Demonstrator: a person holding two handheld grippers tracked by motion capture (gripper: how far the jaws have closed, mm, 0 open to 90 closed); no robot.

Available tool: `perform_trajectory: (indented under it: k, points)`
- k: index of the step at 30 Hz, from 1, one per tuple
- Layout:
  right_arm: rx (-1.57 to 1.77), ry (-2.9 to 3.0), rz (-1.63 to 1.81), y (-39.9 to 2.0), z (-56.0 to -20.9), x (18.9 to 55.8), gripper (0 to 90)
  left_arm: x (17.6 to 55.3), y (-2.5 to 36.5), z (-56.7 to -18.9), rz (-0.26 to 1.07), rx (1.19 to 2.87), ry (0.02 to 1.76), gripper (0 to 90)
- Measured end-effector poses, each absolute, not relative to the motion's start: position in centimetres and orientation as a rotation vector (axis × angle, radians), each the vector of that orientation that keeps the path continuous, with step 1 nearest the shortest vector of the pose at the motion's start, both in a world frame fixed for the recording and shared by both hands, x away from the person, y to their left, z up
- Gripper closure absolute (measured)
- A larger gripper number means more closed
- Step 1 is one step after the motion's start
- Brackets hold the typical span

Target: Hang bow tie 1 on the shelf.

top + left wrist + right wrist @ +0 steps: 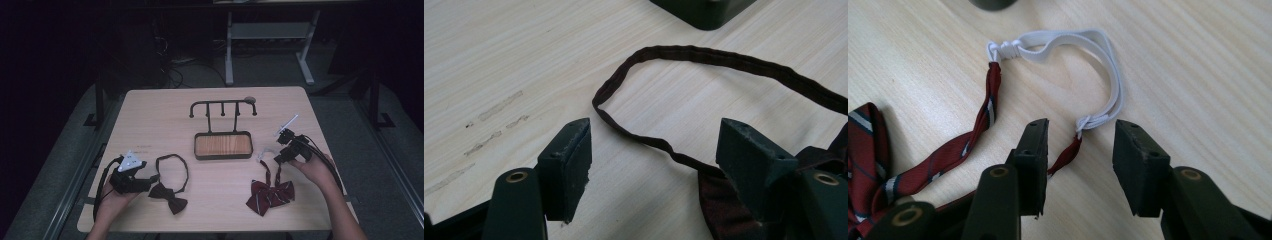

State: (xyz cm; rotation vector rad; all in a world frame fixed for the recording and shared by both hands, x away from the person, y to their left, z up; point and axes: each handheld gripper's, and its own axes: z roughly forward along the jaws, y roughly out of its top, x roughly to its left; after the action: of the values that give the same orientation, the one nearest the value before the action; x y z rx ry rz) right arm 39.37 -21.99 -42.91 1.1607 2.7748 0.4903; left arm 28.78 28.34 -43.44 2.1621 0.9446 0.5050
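Note:
A dark bow tie (pixel 170 197) lies at the front left of the table, its thin strap (pixel 684 55) curled into a loop. My left gripper (pixel 150 179) is low beside it. Seen in the left gripper view, the left gripper (pixel 654 134) is open and the strap runs across the gap untouched. A red striped bow tie (pixel 270 195) lies at the front right, with a white elastic band (pixel 1108 55) knotted to its red strap (pixel 983 120). My right gripper (pixel 1082 131) is open, and the elastic's knotted end lies between the jaws without touching the pads (pixel 1035 145).
A black rack (pixel 222 106) with several hooks stands at the table's middle on a wood-lined tray base (pixel 222 156); one corner of the base (pixel 704 12) is close to the left gripper. Faint scuff marks (pixel 494 110) show on the tabletop. Cables trail from both grippers.

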Motion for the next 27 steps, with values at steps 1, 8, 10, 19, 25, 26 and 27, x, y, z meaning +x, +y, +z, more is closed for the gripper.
perform_trajectory:
  k: [1, 8, 10, 19, 25, 26, 27]
  points:
    - [1.172, 2.777, 0.48, -22.0, -43.1, 39.4, 58.2, 28.8, 28.3, -43.4, 0.506, 2.167, 0.942, 30.9]
    - [1.172, 2.795, 0.449, -21.7, -43.6, 39.5, 60.2, 28.8, 28.2, -43.4, 0.503, 2.169, 0.94, 30.8]
    - [1.175, 2.796, 0.444, -21.6, -43.6, 39.6, 60.3, 28.8, 28.2, -43.5, 0.502, 2.169, 0.94, 30.8]
    - [1.168, 2.79, 0.397, -21.3, -44.0, 39.6, 64.6, 28.8, 28.2, -43.5, 0.504, 2.172, 0.938, 30.6]
    - [1.151, 2.782, 0.366, -20.9, -44.0, 39.6, 72.3, 28.8, 28.2, -43.5, 0.506, 2.171, 0.938, 30.5]
    - [1.151, 2.782, 0.366, -20.9, -44.0, 39.6, 72.3, 28.8, 28.2, -43.5, 0.506, 2.171, 0.938, 30.5]
    - [1.15, 2.781, 0.364, -20.9, -44.0, 39.6, 74.1, 28.8, 28.2, -43.5, 0.506, 2.171, 0.938, 30.5]
